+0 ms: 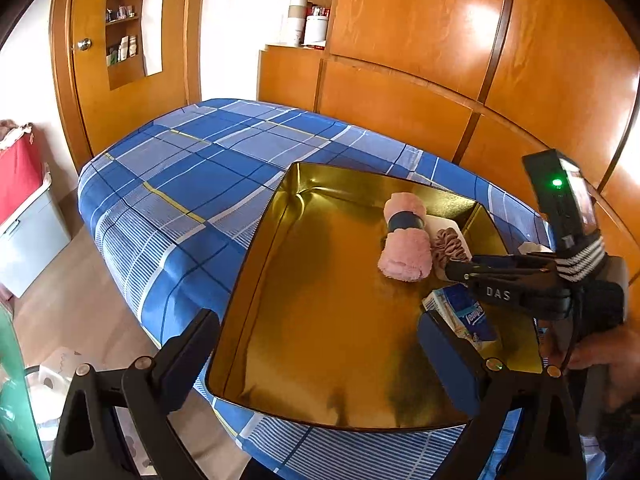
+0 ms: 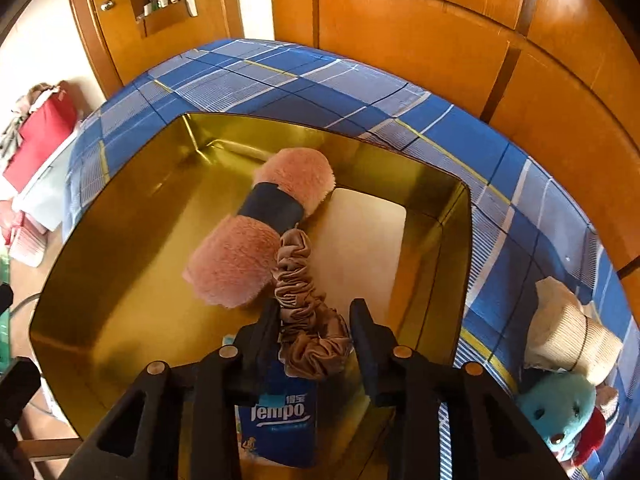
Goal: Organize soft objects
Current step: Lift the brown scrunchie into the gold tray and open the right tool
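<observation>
A gold tin box [image 1: 256, 248] [image 2: 120, 280] lies on the blue plaid bed [image 1: 180, 168]. Inside it are a pink fluffy roll with a dark band [image 1: 404, 248] [image 2: 248, 264], a white pad [image 2: 360, 240], a brown scrunchie [image 1: 450, 246] [image 2: 300, 292] and a blue Tempo tissue pack [image 1: 468, 316] [image 2: 280, 416]. My right gripper [image 2: 316, 332] [image 1: 452, 270] hangs over the tin's right side, jaws slightly apart with the scrunchie loose between them, draped onto the tissue pack. My left gripper [image 1: 320, 348] stands wide open over the tin's near edge, holding nothing.
On the bed right of the tin lie a teal plush toy [image 2: 560, 412] and a beige knitted item [image 2: 572, 332]. Wooden wardrobe panels [image 1: 420, 40] run behind the bed. A red bag [image 1: 16, 172] and a pale box stand on the floor at left.
</observation>
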Demonstrator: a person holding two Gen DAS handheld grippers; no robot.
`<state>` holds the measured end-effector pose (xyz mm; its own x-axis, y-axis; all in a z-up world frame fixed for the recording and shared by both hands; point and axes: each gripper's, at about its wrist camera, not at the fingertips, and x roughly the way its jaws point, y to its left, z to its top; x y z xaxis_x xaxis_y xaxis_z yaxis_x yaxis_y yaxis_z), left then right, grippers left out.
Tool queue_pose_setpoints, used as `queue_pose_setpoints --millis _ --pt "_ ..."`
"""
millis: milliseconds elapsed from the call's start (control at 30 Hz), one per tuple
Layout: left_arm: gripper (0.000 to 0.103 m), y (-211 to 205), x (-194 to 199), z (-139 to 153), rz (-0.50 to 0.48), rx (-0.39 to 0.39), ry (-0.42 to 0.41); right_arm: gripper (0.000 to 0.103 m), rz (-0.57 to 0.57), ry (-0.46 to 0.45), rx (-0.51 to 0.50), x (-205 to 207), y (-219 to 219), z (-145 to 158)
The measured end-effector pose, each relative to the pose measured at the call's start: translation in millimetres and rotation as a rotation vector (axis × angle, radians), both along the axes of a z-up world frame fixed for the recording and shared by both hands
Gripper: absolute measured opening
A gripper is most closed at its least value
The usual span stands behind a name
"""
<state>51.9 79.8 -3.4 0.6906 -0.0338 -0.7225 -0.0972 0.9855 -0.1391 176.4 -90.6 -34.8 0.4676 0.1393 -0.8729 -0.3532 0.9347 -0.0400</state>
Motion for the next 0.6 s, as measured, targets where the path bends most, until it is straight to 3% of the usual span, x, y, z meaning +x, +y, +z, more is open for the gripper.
queue_pose_setpoints --millis 333,600 --pt "0.1 -2.8 -1.6 0.9 -0.001 0.014 0.0 0.04 0.009 -0.169 -0.038 -37.7 2.9 26.4" --pt "0.1 -13.8 -4.8 3.6 -0.032 0.034 0.005 0.04 -0.034 -0.224 -0.002 -64.4 -21.4 38.4"
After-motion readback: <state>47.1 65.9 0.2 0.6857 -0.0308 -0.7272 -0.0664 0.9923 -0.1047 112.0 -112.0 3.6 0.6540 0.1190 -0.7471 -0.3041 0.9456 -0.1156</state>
